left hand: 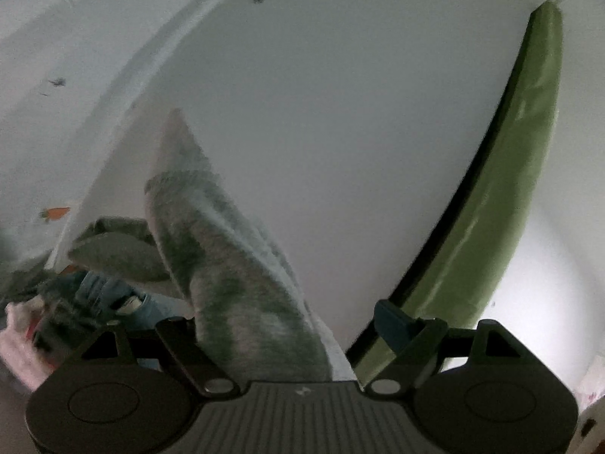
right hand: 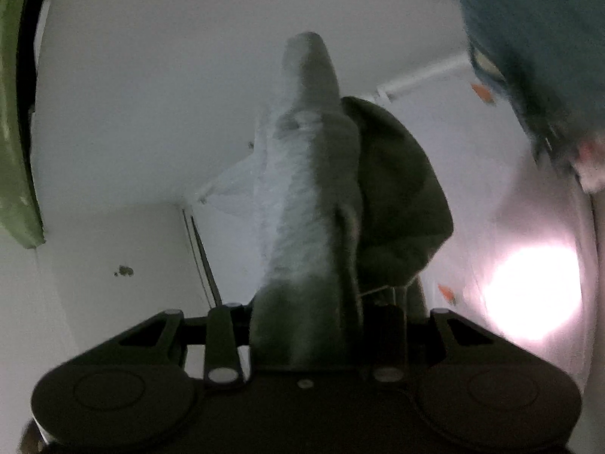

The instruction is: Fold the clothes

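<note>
Grey garment (left hand: 242, 265) hangs bunched from my left gripper (left hand: 287, 336) and right gripper (right hand: 306, 325), both clamped on it; folding barely begun, pile (left hand: 75, 295) waiting.

Fuzzy grey knit garment (left hand: 242, 265); matt black plastic left gripper (left hand: 298, 335); smooth white wall (left hand: 340, 113).

The setting was a domestic room, likely a bedroom or laundry corner. White walls (left hand: 340, 113) bore small carrot stickers (left hand: 56, 212), a green panel (left hand: 529, 151) stood alongside, and loose clothing (left hand: 98, 295) lay heaped together.
</note>
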A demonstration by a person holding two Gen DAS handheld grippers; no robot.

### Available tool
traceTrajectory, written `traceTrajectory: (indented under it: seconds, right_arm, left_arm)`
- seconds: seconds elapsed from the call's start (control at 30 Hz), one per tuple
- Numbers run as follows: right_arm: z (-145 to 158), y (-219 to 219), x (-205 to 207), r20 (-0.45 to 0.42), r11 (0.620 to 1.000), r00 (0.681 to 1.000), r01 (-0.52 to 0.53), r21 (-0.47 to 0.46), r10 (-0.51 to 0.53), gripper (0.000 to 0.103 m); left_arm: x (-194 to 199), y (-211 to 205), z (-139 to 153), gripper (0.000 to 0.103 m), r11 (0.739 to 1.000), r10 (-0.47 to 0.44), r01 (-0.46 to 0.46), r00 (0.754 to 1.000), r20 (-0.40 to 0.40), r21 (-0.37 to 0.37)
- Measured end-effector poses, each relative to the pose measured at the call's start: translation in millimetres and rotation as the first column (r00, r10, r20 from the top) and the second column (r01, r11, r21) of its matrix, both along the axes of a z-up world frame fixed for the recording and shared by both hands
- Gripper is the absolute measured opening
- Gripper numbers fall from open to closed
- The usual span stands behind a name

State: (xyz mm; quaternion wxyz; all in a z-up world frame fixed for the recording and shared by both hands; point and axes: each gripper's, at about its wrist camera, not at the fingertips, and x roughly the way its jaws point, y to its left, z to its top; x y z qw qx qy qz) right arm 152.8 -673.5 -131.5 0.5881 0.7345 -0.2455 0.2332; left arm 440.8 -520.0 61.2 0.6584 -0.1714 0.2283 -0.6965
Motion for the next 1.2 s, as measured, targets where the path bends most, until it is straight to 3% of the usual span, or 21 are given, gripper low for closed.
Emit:
traceTrajectory:
  seconds: [0.13,0.27,0.3,0.37,0.4,0.43,0.47,0.5,0.53,0.63,0.73,0.8,0.87,0.9,0.93,0.97,1.03,1.07,1.1,1.13,1.2]
  right_arm:
    - [6.8,-39.1,15.4,-0.022,0.995,0.995,0.093,-0.039,-0.093,0.041]
    - [14.6,-72.0,29.4,-0.075,0.972,0.975,0.197,-0.129,-0.207,0.041]
    - [12.2,-79.1,32.7,-0.109,0.964,0.966,0.218,-0.151,-0.235,0.044]
    - [5.8,-89.0,36.2,-0.266,0.939,0.911,0.261,-0.222,-0.316,0.067]
    - [4.5,-92.4,38.2,-0.394,0.916,0.840,0.270,-0.295,-0.374,0.089]
    - [5.4,-93.8,41.8,-0.549,0.886,0.710,0.249,-0.390,-0.441,0.096]
    - [6.8,-93.8,47.2,-0.666,0.861,0.562,0.199,-0.468,-0.491,0.096]
    - [7.4,-92.3,53.4,-0.736,0.836,0.416,0.132,-0.532,-0.534,0.095]
    - [7.9,-89.0,56.4,-0.756,0.812,0.318,0.086,-0.578,-0.572,0.093]
    - [20.8,-69.8,52.1,-0.692,0.707,0.153,0.070,-0.704,-0.705,0.093]
    - [45.0,-47.8,54.3,-0.547,0.546,-0.034,0.019,-0.837,-0.837,0.094]
    - [56.3,-34.2,63.3,-0.409,0.413,-0.116,-0.014,-0.911,-0.905,0.094]
    - [62.8,-23.0,76.6,-0.284,0.296,-0.180,-0.043,-0.954,-0.942,0.094]
    - [64.3,-18.8,82.0,-0.232,0.248,-0.199,-0.058,-0.967,-0.952,0.094]
    - [63.9,-19.5,88.6,-0.199,0.216,-0.190,-0.073,-0.974,-0.961,0.094]
    - [60.9,-25.9,96.8,-0.192,0.206,-0.149,-0.088,-0.975,-0.970,0.095]
    - [47.1,-43.8,121.5,-0.310,0.312,-0.038,-0.168,-0.935,-0.950,0.096]
    - [40.6,-51.9,133.7,-0.390,0.383,-0.010,-0.211,-0.899,-0.921,0.096]
    - [38.5,-56.0,141.1,-0.438,0.429,-0.008,-0.218,-0.877,-0.899,0.098]
    - [40.9,-57.0,145.2,-0.449,0.441,-0.012,-0.218,-0.871,-0.893,0.101]
    - [50.1,-51.2,148.1,-0.425,0.415,-0.019,-0.256,-0.873,-0.905,0.101]
  left_arm:
    - [38.2,-65.7,14.8,0.081,0.999,-0.038,0.038,0.998,0.047,0.004]
    - [82.2,-120.4,-10.7,0.077,0.988,0.112,-0.122,0.988,0.104,0.092]
    - [93.3,-133.9,-18.0,0.077,0.979,0.153,-0.167,0.981,0.121,0.115]
    - [115.7,-161.0,-32.5,0.077,0.954,0.231,-0.256,0.960,0.157,0.158]
    - [126.8,-174.5,-39.8,0.076,0.937,0.269,-0.300,0.947,0.177,0.178]
    - [138.7,-186.5,-52.5,0.076,0.904,0.321,-0.359,0.929,0.186,0.233]
    - [150.4,-196.6,-69.4,0.075,0.862,0.366,-0.407,0.912,0.185,0.301]
    - [157.5,-202.7,-82.8,0.074,0.841,0.380,-0.419,0.908,0.175,0.343]
    - [159.4,-205.8,-93.2,0.074,0.841,0.373,-0.407,0.913,0.164,0.356]
    - [149.2,-223.2,-114.1,0.074,0.854,0.320,-0.381,0.922,0.218,0.354]
    - [133.8,-224.4,-141.7,0.076,0.822,0.299,-0.422,0.891,0.342,0.383]
    - [148.0,-206.0,-152.2,0.078,0.805,0.314,-0.454,0.873,0.374,0.382]
    - [160.7,-198.4,-160.1,0.081,0.803,0.332,-0.457,0.877,0.348,0.383]
    - [167.5,-194.4,-165.0,0.087,0.801,0.341,-0.457,0.880,0.331,0.388]
    - [172.1,-189.4,-171.8,0.091,0.802,0.344,-0.450,0.886,0.312,0.393]
    - [175.4,-183.9,-179.8,0.093,0.805,0.343,-0.439,0.893,0.291,0.400]
    - [185.9,-179.7,-189.1,0.095,0.815,0.337,-0.408,0.911,0.237,0.413]
    - [192.9,-178.6,-192.4,0.095,0.814,0.340,-0.397,0.918,0.205,0.424]
    - [195.8,-176.3,-193.2,0.095,0.812,0.344,-0.389,0.921,0.182,0.436]
    - [194.8,-172.1,-190.1,0.095,0.808,0.349,-0.389,0.921,0.171,0.443]
    - [189.1,-161.0,-178.6,0.094,0.803,0.349,-0.395,0.919,0.184,0.446]
